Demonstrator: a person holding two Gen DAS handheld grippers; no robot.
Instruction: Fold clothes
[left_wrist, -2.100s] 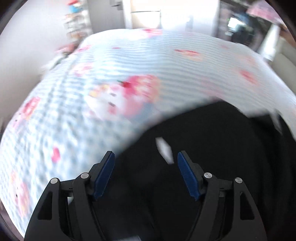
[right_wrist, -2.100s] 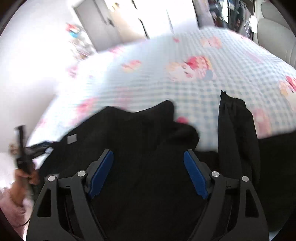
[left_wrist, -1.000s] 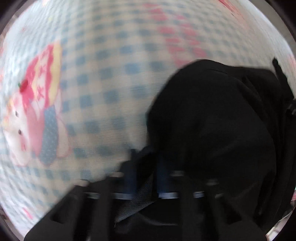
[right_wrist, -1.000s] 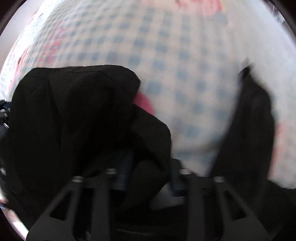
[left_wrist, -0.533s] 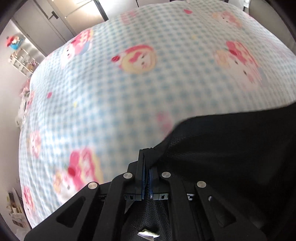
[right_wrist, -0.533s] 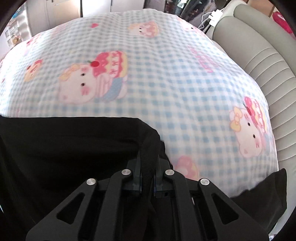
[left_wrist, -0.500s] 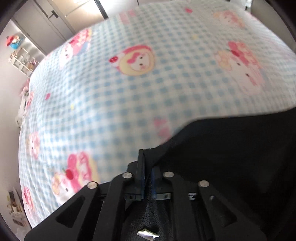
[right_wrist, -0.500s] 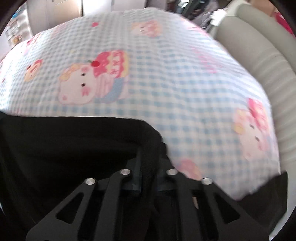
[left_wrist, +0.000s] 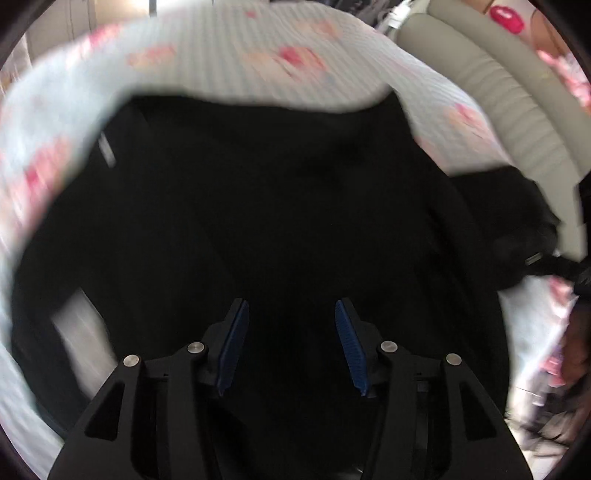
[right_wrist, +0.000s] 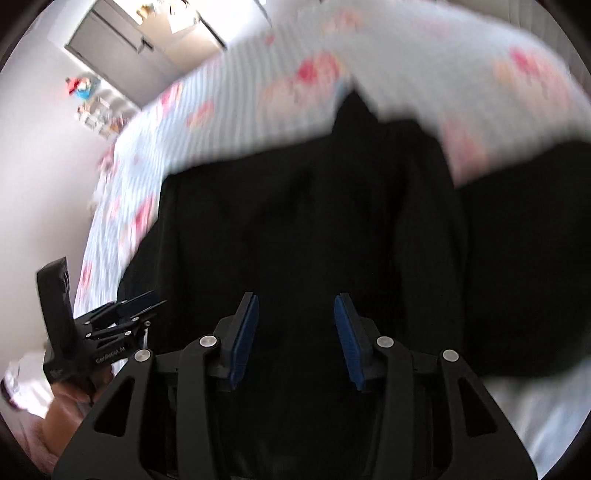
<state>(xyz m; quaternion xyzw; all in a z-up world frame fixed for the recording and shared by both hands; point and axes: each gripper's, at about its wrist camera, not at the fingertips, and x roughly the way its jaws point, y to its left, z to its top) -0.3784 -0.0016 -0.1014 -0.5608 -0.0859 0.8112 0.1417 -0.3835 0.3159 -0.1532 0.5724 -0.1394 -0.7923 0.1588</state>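
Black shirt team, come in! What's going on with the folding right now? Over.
Left gripper jaws open, empty. Right gripper jaws open, empty. Black shirt lying on the checked blanket, nobody gripping it. Nothing in the way.

checked cartoon bedspread (left_wrist: 221, 48), black garment (left_wrist: 277, 203) spread flat

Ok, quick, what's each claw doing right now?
Left claw: open, empty, over the black garment.
Right claw: open, empty, over it too.
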